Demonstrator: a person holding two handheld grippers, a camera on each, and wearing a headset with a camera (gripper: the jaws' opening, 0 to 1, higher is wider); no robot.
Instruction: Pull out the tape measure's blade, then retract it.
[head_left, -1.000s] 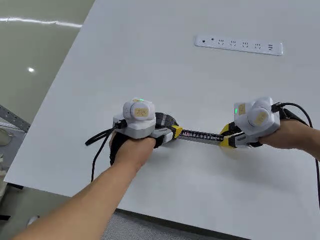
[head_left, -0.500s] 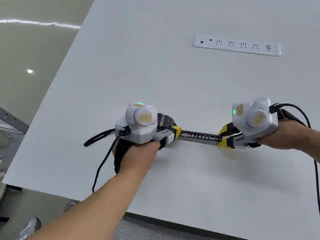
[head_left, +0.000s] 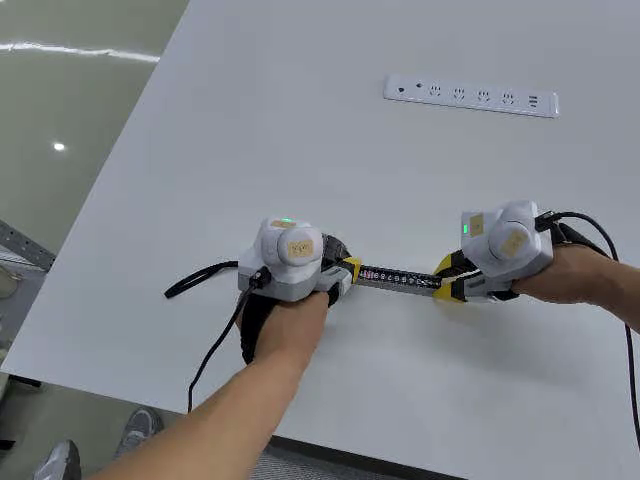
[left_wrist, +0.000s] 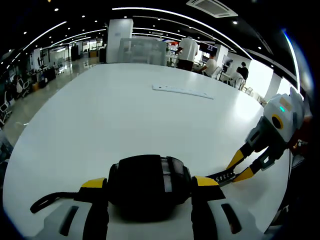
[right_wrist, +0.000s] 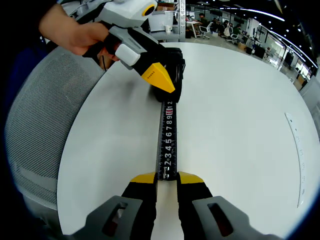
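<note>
Tape measure (left_wrist: 150, 186), black rounded case, sits low over the white table (head_left: 300, 130) near the front edge, toward the person's left. Case held between the yellow-tipped jaws of the left gripper (head_left: 340, 272). The left gripper view shows the jaws spread only as wide as the case, one tip pressed against each side.

Blade (right_wrist: 167, 140) partly drawn out, dark with pale numerals. It runs straight and close above the tabletop from the case mouth to the right gripper (right_wrist: 166, 178). In the right gripper view its two jaws stand nearly together, with only a thin gap. The free end of the blade is pinched between the yellow tips. Whether the end hook is caught: cannot tell, hidden by the tips.

Head view: the two grippers face each other with the blade bridging the gap between them. Left hand (head_left: 285, 318) wraps the left gripper's handle from below, and the right hand (head_left: 560, 275) holds the other from the right side.

A black cable (head_left: 195, 282) trails from the left gripper over the table toward the near edge. White power strip (head_left: 470, 97) lies flat well beyond the grippers, toward the far side. Grey mesh chair (right_wrist: 42, 130) shows off the table's edge in the right gripper view
</note>
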